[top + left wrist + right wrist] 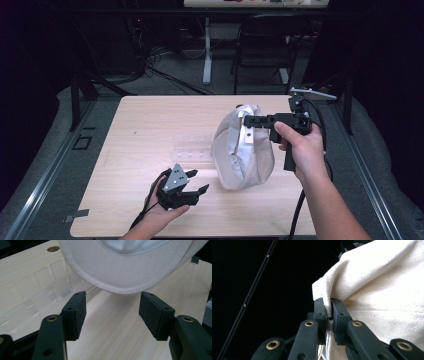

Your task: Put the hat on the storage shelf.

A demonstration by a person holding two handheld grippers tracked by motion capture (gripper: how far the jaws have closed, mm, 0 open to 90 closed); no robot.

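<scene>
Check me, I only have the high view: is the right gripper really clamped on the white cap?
Observer: Yes. In the right gripper view the right gripper has its fingers pinched on a fold of the white cap.
Operator: And the left one, touching the cap?
Observer: No. In the left gripper view the left gripper stands open, its fingers apart from the brim that hangs just beyond them.
Operator: Anything under the cap I might miss?
Observer: A clear plastic tray lies flat on the table, beside the brim.
</scene>
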